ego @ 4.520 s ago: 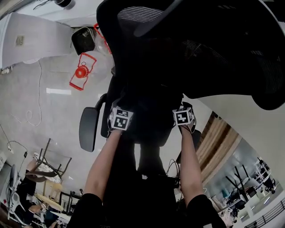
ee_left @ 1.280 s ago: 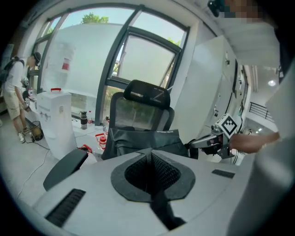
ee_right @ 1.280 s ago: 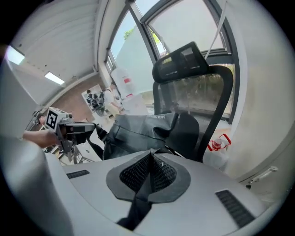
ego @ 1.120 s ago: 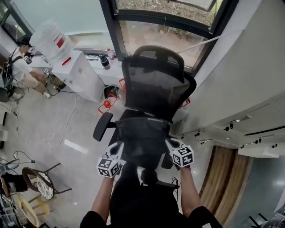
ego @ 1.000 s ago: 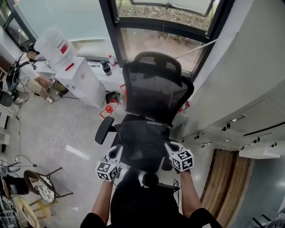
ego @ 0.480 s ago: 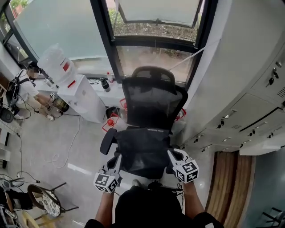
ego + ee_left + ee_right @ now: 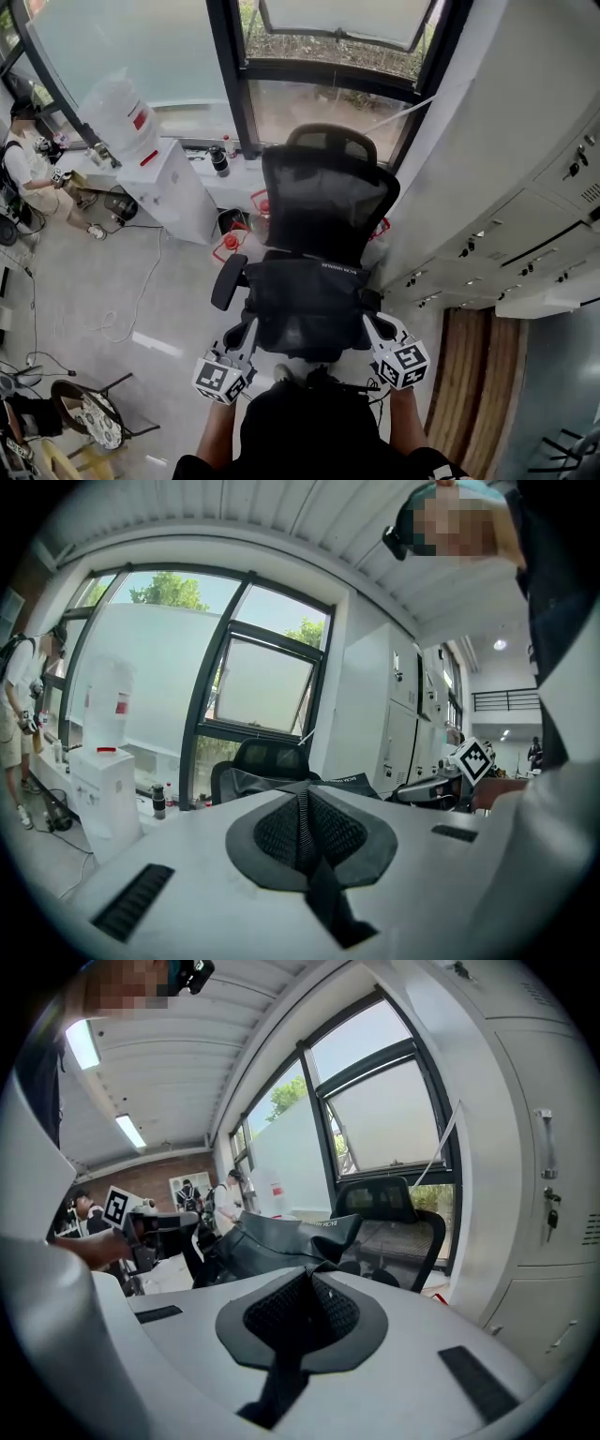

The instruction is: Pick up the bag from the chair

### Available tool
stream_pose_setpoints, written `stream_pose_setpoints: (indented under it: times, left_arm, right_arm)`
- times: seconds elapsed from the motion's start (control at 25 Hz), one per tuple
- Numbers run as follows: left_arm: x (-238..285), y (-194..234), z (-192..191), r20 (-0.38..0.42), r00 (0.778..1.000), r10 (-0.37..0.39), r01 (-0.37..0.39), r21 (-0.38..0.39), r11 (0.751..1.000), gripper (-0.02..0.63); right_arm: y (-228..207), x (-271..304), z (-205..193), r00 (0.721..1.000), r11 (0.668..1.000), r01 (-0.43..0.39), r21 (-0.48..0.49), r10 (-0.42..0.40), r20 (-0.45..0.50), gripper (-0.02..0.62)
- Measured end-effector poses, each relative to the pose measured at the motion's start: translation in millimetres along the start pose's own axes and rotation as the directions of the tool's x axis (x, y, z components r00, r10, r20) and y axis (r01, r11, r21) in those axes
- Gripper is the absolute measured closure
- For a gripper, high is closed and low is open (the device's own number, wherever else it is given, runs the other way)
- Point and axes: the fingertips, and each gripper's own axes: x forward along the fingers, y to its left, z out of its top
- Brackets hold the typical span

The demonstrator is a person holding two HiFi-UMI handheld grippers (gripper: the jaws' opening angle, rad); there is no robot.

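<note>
In the middle of the head view, I see the dark bag [image 7: 305, 305] spread out wide in front of the black chair [image 7: 323, 202]. Its long side runs left to right. Its top edge points up the frame, toward the chair back. My left gripper [image 7: 246, 330] is pinched tight on the bag's lower left corner. My right gripper [image 7: 367, 323] is pinched tight on the lower right corner.

Black bag [image 7: 305, 305] held between left claw [image 7: 242, 339] and right claw [image 7: 373, 328], before mesh office chair [image 7: 328, 192]; water dispenser [image 7: 173, 192] left.
</note>
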Motion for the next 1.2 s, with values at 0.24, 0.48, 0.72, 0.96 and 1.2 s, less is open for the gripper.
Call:
stream_pose_setpoints:
  times: [0.24,0.48,0.72,0.96,1.2]
  left_arm:
    - [-10.9,-3.6,-2.8,0.004,1.0,-0.009,0.009,-0.008,1.0,0.604]
    - [-16.8,-13.4,-3.0,0.012,0.999,-0.04,0.04,-0.027,0.999,0.604]
    - [-16.6,-10.7,-1.2,0.012,0.999,-0.039,0.039,-0.008,0.999,0.604]
    - [-14.9,-9.3,-1.5,0.0,0.999,-0.048,0.048,0.003,0.999,0.604]
    - [-13.2,-5.2,-3.8,-0.013,0.998,-0.058,0.058,0.001,0.998,0.604]
  right_arm:
    - [9.6,-11.4,-3.2,1.0,1.0,0.021,0.007,-0.022,0.015,0.592]
    - [11.9,-22.5,0.2,0.999,0.999,0.044,0.018,-0.044,0.026,0.592]
    - [16.3,-23.7,1.5,0.998,0.999,0.05,0.015,-0.05,0.039,0.592]
    - [19.3,-24.0,0.5,0.998,0.998,0.057,0.014,-0.057,0.037,0.592]
    - [22.4,-22.1,-1.9,0.998,0.998,0.064,0.014,-0.065,0.027,0.592]
